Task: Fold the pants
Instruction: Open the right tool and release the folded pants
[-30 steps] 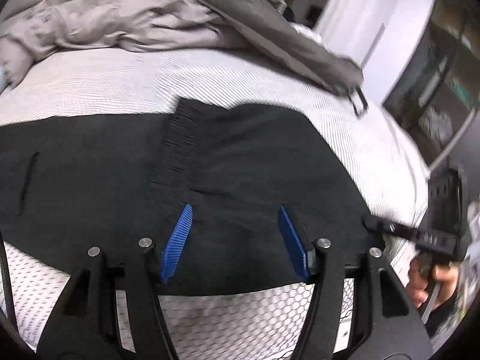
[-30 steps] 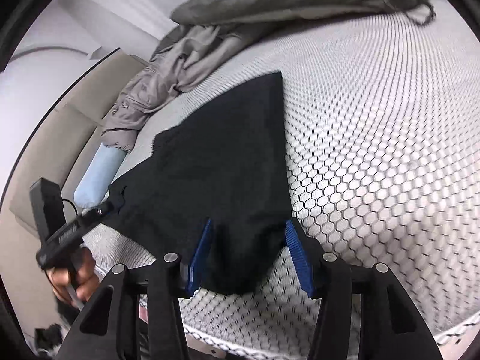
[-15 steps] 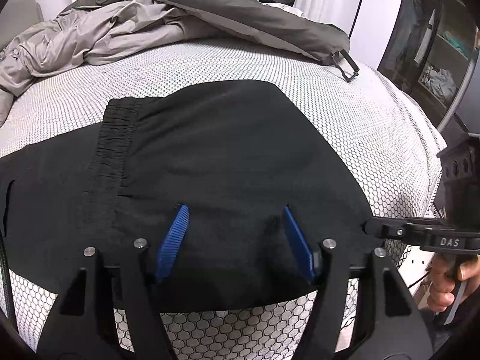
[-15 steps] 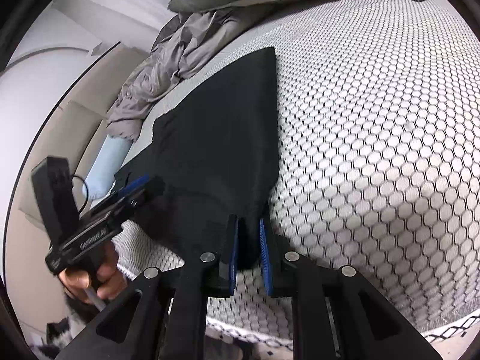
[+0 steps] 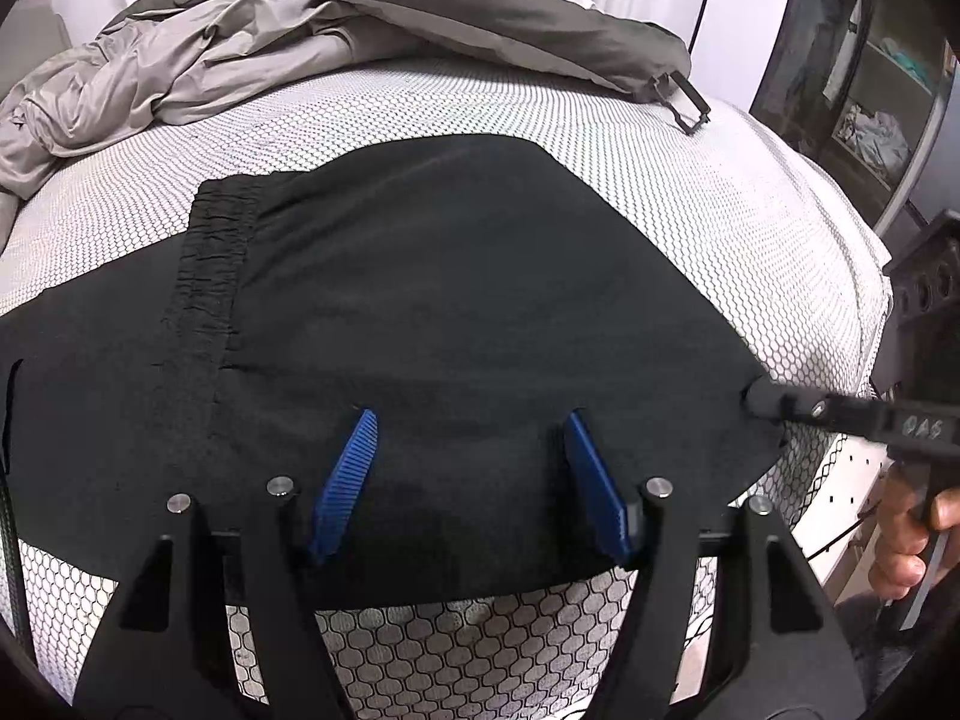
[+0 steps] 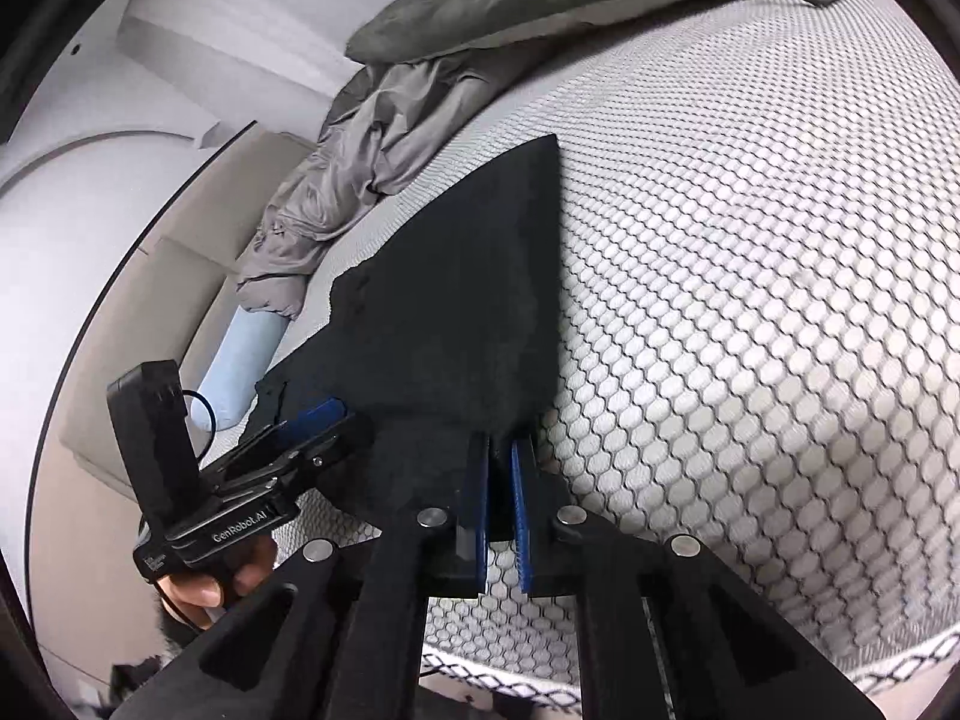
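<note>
Black pants (image 5: 450, 300) lie flat on the mesh-covered bed (image 5: 690, 192), with the gathered waistband (image 5: 210, 276) to the left. My left gripper (image 5: 469, 420) stands open over the near edge of the cloth, its blue pads apart and pressing on nothing. At the right edge of this view, my right gripper (image 5: 762, 399) bites the pants' near right corner. In the right wrist view the right gripper (image 6: 501, 441) is shut on that corner of the pants (image 6: 468, 276). To its left, the left gripper (image 6: 312, 420) hovers over the cloth, held by a hand (image 6: 216, 582).
Crumpled grey clothes (image 5: 240, 60) and a dark grey garment (image 5: 480, 18) lie along the bed's far side. A light blue pillow (image 6: 240, 360) rests by the headboard. Dark shelving (image 5: 870, 90) stands beyond the bed's right edge. Bare mesh cover (image 6: 750, 240) spreads to the right of the pants.
My right gripper's jaws closed onto the pants' corner. My left gripper shifted right along the near edge, so the waistband now sits further left in its view.
</note>
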`<state>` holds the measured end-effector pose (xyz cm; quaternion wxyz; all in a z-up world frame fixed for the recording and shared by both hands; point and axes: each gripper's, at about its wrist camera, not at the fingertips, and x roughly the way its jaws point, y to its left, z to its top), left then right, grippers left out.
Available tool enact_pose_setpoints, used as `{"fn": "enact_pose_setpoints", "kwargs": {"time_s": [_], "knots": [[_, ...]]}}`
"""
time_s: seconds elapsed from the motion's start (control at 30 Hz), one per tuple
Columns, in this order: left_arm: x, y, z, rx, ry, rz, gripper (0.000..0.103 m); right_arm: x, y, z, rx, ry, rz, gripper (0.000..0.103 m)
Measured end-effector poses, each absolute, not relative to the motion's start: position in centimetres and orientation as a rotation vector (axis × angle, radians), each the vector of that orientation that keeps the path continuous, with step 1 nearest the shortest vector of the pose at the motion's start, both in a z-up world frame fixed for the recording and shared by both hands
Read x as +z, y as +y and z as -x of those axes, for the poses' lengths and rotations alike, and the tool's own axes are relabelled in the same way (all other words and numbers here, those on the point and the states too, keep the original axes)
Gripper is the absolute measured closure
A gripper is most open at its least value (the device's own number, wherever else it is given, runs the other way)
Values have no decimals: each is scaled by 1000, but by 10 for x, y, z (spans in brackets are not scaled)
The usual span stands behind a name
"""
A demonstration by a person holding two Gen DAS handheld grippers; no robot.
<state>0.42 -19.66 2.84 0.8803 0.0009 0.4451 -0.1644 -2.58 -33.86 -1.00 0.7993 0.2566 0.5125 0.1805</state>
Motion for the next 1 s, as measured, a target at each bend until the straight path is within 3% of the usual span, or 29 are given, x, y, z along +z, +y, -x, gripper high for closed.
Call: {"fn": "enact_pose_setpoints", "kwargs": {"time_s": [0.13,0.2,0.23,0.3,0.37,0.4,0.47,0.7,0.8,0.87,1.0], "knots": [[28,-198,0,-350,920,-13,40,-18,-341,29,430,1178,-561,93],[29,-198,0,-354,918,-5,40,-12,-345,34,453,1166,-579,85],[30,-199,1,-359,918,-2,40,-11,-345,36,469,1160,-588,76],[29,-202,-1,-363,918,3,39,-11,-342,37,482,1146,-585,72],[28,-206,-2,-370,924,-1,39,-14,-335,35,476,1137,-557,78],[28,-208,-2,-372,924,-6,39,-14,-329,34,459,1144,-500,90],[26,-211,-3,-365,925,-23,39,-10,-326,38,475,1134,-476,97],[22,-209,-3,-344,927,-51,39,-19,-341,53,494,1218,-466,97],[29,-210,2,-374,907,-30,39,0,-358,58,461,1113,-507,83],[34,-220,6,-411,893,-32,37,8,-367,56,421,1055,-526,65],[30,-256,11,-484,880,-92,36,6,-364,33,390,1062,-507,64]]}}
